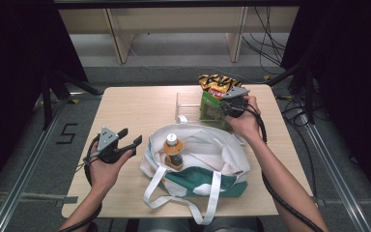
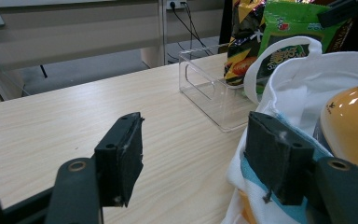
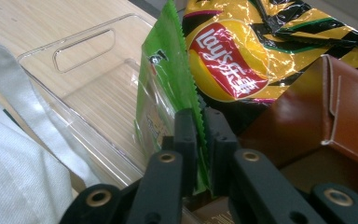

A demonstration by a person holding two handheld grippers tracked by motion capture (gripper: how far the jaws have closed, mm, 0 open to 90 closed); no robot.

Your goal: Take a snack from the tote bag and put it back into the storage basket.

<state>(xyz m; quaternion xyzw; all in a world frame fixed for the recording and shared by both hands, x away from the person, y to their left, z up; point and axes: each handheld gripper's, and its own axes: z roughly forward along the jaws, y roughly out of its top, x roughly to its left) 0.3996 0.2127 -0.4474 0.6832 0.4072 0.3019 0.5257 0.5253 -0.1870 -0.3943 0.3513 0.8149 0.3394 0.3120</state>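
Note:
A green snack packet stands upright at the right end of a clear plastic box. My right gripper is shut on the packet's serrated edge, which sits pinched between the two pads. Behind it are a yellow Lay's chips bag and a brown carton. My left gripper is held open over the table, left of a white and green tote bag, with nothing between its pads. An orange bottle with a white cap stands inside the bag.
The clear box has bare floor on its left half. The tote's white handles hang toward the table's front edge. Bare wooden tabletop lies left of the box and bag. Wooden furniture and cables stand beyond the far edge.

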